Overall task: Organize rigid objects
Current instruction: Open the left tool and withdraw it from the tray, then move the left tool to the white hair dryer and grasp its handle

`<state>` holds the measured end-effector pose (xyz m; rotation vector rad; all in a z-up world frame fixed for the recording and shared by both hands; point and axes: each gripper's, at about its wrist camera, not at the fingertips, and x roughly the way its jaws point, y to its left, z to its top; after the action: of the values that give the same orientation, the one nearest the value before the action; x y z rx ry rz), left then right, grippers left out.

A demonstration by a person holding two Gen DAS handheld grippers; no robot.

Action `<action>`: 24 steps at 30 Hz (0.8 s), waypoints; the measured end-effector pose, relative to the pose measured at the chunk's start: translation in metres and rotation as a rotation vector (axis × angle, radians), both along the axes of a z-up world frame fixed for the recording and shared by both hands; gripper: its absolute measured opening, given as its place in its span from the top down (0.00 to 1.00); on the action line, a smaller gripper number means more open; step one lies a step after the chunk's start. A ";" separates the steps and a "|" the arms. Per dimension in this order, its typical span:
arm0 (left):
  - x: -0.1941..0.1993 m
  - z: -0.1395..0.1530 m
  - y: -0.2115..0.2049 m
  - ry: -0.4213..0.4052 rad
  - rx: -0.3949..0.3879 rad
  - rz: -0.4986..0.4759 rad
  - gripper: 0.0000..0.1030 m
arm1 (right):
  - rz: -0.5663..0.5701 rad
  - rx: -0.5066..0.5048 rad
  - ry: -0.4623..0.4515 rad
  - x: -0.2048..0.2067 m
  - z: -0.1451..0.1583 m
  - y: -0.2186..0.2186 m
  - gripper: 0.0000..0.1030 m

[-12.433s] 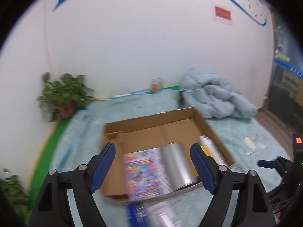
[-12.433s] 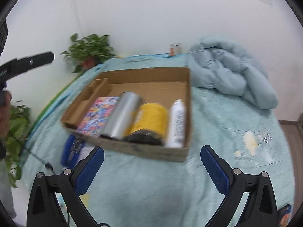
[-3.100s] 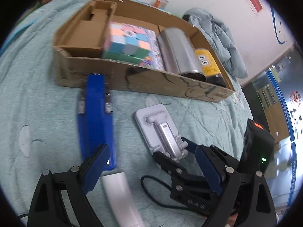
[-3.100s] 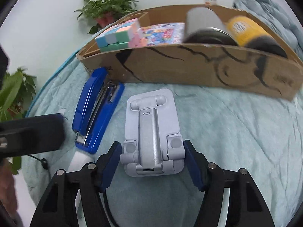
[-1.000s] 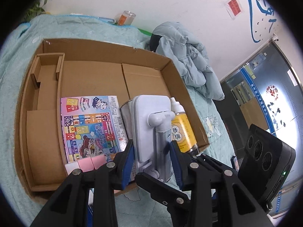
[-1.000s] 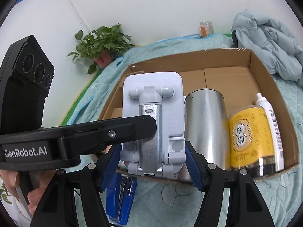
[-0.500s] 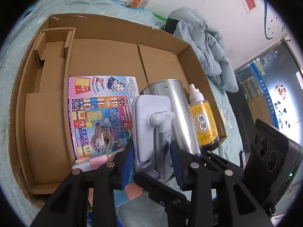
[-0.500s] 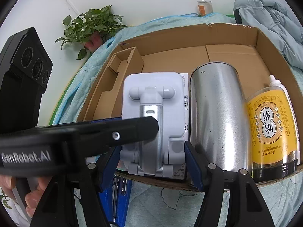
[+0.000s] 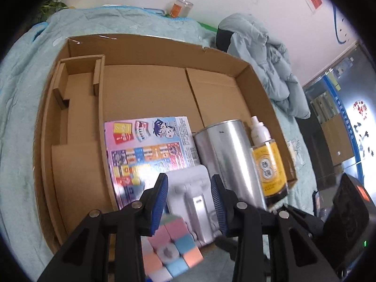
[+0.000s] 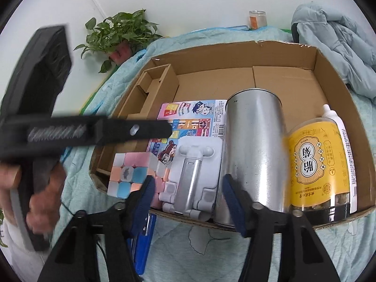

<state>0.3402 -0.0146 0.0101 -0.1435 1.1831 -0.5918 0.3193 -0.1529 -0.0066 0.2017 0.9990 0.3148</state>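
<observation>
Since a second ago the stand (image 10: 192,176) has dropped into the box (image 10: 305,58). Left claw (image 9: 189,202) flanks it; contact unclear. Stand lies flat on the booklet (image 10: 188,117), long axis away from me, between cube (image 10: 131,174) and can (image 10: 253,155). Right claw (image 10: 188,195) is closing around its near end, not touching.
</observation>
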 end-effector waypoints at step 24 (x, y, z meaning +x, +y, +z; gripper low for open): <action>-0.215 0.139 0.156 -0.573 0.295 0.444 0.17 | 0.068 -0.049 -0.340 -0.171 0.034 -0.030 0.00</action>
<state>0.1252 0.1412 0.1490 0.0187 0.6362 -0.0473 0.1483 -0.1833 0.0270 0.0656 0.6767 0.3727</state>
